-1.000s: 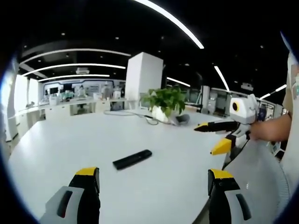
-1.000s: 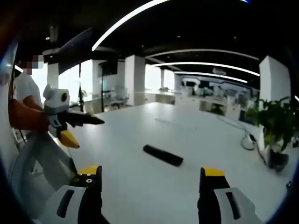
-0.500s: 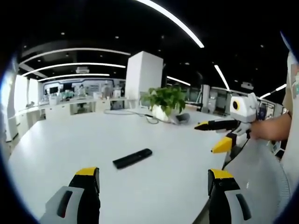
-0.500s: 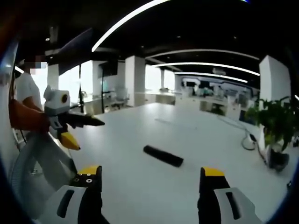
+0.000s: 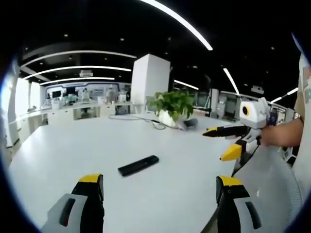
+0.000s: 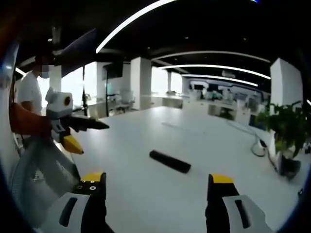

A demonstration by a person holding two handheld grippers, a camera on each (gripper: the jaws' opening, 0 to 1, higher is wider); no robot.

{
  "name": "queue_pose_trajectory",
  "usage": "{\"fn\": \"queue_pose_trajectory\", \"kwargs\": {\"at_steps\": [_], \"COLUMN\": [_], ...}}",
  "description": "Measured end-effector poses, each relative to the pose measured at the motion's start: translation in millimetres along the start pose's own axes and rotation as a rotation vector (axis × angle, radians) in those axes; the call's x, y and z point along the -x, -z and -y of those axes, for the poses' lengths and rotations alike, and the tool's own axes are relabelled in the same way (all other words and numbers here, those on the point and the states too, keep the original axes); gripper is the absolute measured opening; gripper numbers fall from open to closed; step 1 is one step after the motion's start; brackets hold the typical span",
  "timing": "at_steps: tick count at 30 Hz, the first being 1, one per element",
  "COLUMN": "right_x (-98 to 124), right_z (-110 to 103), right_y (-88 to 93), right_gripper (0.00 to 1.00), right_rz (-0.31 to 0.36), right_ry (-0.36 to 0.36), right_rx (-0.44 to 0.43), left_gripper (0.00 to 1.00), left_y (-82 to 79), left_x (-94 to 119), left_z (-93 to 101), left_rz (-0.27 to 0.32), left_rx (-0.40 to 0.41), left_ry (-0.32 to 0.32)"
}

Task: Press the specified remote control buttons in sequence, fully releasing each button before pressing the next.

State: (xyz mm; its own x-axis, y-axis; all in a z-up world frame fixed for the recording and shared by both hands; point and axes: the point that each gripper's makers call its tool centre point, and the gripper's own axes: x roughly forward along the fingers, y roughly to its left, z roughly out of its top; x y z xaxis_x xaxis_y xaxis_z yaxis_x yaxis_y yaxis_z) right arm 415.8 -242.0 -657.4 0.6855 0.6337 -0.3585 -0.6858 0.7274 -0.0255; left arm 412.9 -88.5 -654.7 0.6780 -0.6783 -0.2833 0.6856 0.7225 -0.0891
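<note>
In the left gripper view, the left gripper point(image 5: 158, 194) is seen with its two yellow-tipped fingers point(image 5: 90, 180) spread wide apart, nothing held between them. A black remote control point(image 5: 138, 165) is observed lying flat on the white table point(image 5: 68, 150), ahead of the gap between the fingers, nearer the left finger than the right one and well apart from both. Farther beyond it, a potted plant point(image 5: 172, 108) is noted toward the far edge of the table, with a cable point(image 5: 133, 118) lying beside the pot. To the right of the right finger and above it, the right gripper point(image 5: 224, 141) is seen held by a hand point(image 5: 274, 137) over the table edge; its fingers are spread, one black finger pointing left and one yellow-tipped finger angled downward, with nothing gripped. In the right gripper view, the left gripper point(image 6: 82, 133) is recorded at the left, above the left finger, held by a person's hand point(image 6: 29, 127), its fingers likewise apart. The right gripper point(image 6: 156, 194) is shown with its own fingers point(image 6: 221, 180) spread wide and empty. The remote control point(image 6: 169, 161) is found on the table point(image 6: 204, 141) ahead of the gap, roughly midway between the fingers and clear of both. The potted plant point(image 6: 284, 128) stands well to the right of the right finger.
</note>
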Motion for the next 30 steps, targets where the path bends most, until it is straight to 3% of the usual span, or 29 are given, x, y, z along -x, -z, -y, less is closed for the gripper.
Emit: {"fn": "queue_pose_trajectory", "kwargs": {"at_steps": [30], "right_x": [-0.1], "right_z": [-0.4], "right_y": [0.0], "right_gripper": [0.83], "right_rz": [-0.003], "right_ry": [-0.005], "right_rx": [0.003], "left_gripper": [1.0], "left_y": [0.7], "left_x": [-0.6], "left_z": [0.8], "left_rz": [-0.007], "left_rx": [-0.003], "left_ry": [0.004]}}
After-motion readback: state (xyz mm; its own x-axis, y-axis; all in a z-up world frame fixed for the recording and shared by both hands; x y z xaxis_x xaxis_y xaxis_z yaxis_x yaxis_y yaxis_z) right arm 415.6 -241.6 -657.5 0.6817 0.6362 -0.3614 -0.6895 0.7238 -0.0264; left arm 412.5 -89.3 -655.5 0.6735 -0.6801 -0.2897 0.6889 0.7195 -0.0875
